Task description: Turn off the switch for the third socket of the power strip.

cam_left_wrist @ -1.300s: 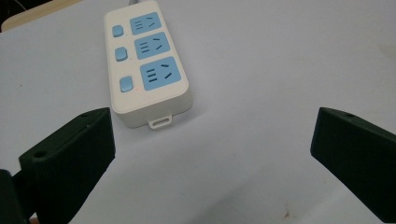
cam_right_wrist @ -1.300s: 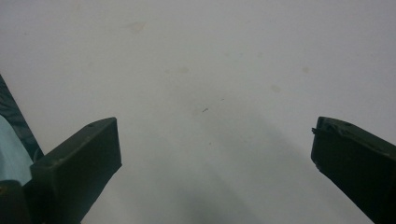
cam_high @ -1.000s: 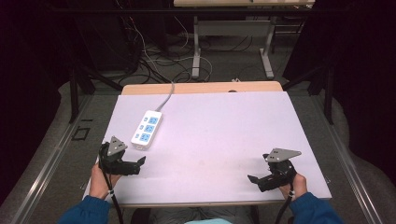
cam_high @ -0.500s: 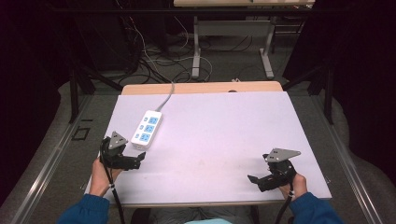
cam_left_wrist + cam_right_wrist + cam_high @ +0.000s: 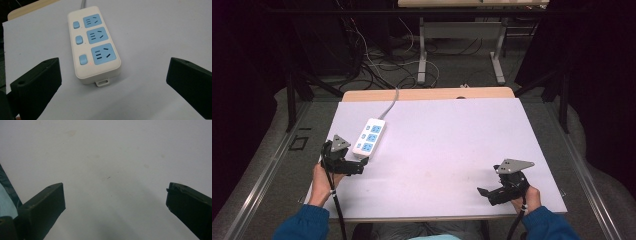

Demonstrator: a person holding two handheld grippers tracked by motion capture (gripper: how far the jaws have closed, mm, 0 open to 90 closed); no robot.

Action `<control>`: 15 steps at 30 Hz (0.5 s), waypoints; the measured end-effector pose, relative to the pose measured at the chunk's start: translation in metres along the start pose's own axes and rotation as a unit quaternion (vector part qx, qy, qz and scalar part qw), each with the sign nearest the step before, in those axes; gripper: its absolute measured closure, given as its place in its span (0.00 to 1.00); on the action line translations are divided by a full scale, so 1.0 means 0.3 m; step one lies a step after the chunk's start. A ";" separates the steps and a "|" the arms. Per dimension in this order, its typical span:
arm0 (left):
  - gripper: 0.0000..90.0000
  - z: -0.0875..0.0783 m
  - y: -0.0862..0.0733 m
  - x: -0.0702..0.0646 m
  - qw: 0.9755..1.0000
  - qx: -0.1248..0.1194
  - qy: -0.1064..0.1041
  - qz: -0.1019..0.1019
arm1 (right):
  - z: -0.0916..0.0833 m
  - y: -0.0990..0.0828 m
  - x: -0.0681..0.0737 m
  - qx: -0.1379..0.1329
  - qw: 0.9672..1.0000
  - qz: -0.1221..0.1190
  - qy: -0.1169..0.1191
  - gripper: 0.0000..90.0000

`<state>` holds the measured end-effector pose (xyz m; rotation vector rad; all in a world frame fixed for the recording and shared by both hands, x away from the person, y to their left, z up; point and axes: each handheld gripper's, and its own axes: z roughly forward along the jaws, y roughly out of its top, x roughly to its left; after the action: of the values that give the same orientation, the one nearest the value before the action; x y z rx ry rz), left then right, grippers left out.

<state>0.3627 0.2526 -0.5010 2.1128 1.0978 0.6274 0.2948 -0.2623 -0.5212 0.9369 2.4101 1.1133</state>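
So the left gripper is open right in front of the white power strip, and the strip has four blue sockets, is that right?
Not quite. The power strip has three blue sockets, not four, each with a blue switch beside it; the left gripper view shows this plainly. The rest holds: the left gripper is open, its jaws wide apart, just short of the strip's near end.

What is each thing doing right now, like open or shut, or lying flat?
Power strip: lying flat on the table, sockets empty, not gripped.
Left gripper: open, fingers apart just short of the strip's near end.
Right gripper: open, holding nothing, over bare table.
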 end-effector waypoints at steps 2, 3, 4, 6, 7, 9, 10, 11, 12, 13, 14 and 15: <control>0.00 0.007 0.004 0.003 1.000 -0.001 0.001 -0.005 | 0.002 0.000 0.002 0.001 1.000 0.006 -0.001 0.02; 0.00 0.014 0.009 0.011 1.000 -0.001 0.002 -0.004 | 0.002 0.000 0.004 0.002 1.000 0.008 -0.003 0.02; 0.00 0.014 0.009 0.011 1.000 -0.001 0.002 -0.004 | 0.002 0.000 0.003 0.003 1.000 0.008 -0.002 0.02; 0.00 0.021 0.013 0.016 1.000 -0.001 0.003 -0.007 | 0.001 -0.001 0.002 0.002 1.000 0.006 -0.001 0.02; 0.00 0.025 0.018 0.021 1.000 -0.002 0.005 -0.007 | 0.001 0.000 0.000 0.001 1.000 0.002 0.000 0.02; 0.00 0.026 0.020 0.024 1.000 -0.001 0.004 -0.010 | 0.001 -0.001 0.002 0.002 1.000 0.006 0.001 0.02; 0.00 0.028 0.022 0.027 1.000 -0.002 0.005 -0.011 | 0.001 -0.001 0.002 0.002 1.000 0.006 0.001 0.02; 0.00 0.031 0.025 0.035 1.000 -0.003 0.005 -0.013 | 0.002 0.000 0.003 0.003 1.000 0.006 0.001 0.02; 0.00 0.031 0.025 0.035 1.000 -0.003 0.005 -0.013 | 0.002 0.000 0.001 0.002 1.000 0.003 0.001 0.02; 0.00 0.034 0.026 0.039 1.000 -0.003 0.005 -0.016 | 0.002 -0.001 0.002 0.003 1.000 0.006 0.001 0.02; 0.00 0.036 0.028 0.043 1.000 -0.002 0.006 -0.018 | 0.002 -0.001 0.002 0.003 1.000 0.007 0.000 0.02; 0.00 0.040 0.029 0.046 1.000 -0.003 0.005 -0.021 | 0.002 -0.001 0.002 0.003 1.000 0.007 0.000 0.02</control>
<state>0.3828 0.2565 -0.5009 2.0784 1.1405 0.6215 0.2945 -0.2617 -0.5216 0.9560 2.4115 1.1124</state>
